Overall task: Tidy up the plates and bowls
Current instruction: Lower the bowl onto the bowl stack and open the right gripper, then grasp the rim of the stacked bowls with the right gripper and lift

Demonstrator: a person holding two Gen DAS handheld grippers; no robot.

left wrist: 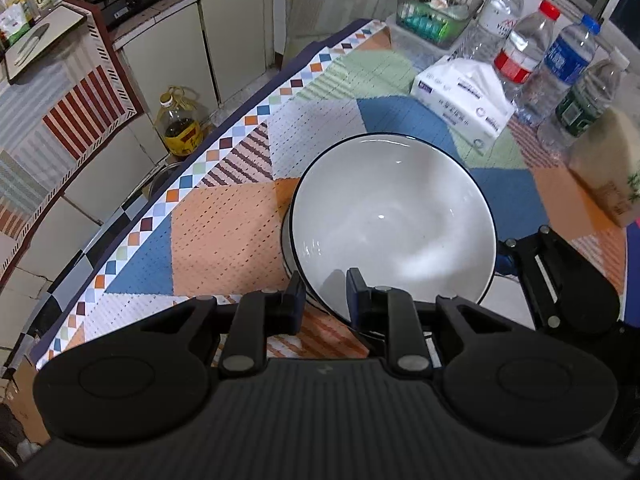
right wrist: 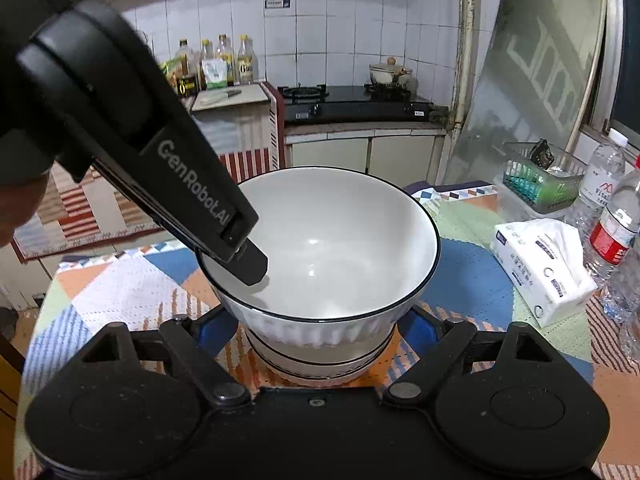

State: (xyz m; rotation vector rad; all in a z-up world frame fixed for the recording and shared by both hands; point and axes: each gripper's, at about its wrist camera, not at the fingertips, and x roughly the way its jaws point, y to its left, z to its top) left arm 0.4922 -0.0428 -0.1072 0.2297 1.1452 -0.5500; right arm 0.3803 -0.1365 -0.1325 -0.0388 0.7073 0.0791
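A white bowl with a dark rim [left wrist: 394,216] [right wrist: 320,240] sits nested on a second white bowl [right wrist: 320,360] on the patchwork tablecloth [left wrist: 224,236]. My left gripper [left wrist: 326,296] has one finger inside and one outside the upper bowl's near rim; a small gap shows at the rim. In the right wrist view its finger [right wrist: 248,264] reaches down into the bowl. My right gripper [right wrist: 320,328] is open wide, its blue pads on either side of the stacked bowls' base. It also shows in the left wrist view [left wrist: 560,280], to the right of the bowl.
A tissue pack [left wrist: 464,98] [right wrist: 540,264], several water bottles [left wrist: 524,46] [right wrist: 612,236] and a clear basket [left wrist: 436,4] stand at the table's far right. A carton [left wrist: 608,168] is at the right edge. The table edge [left wrist: 160,208] drops left toward an oil bottle [left wrist: 180,124].
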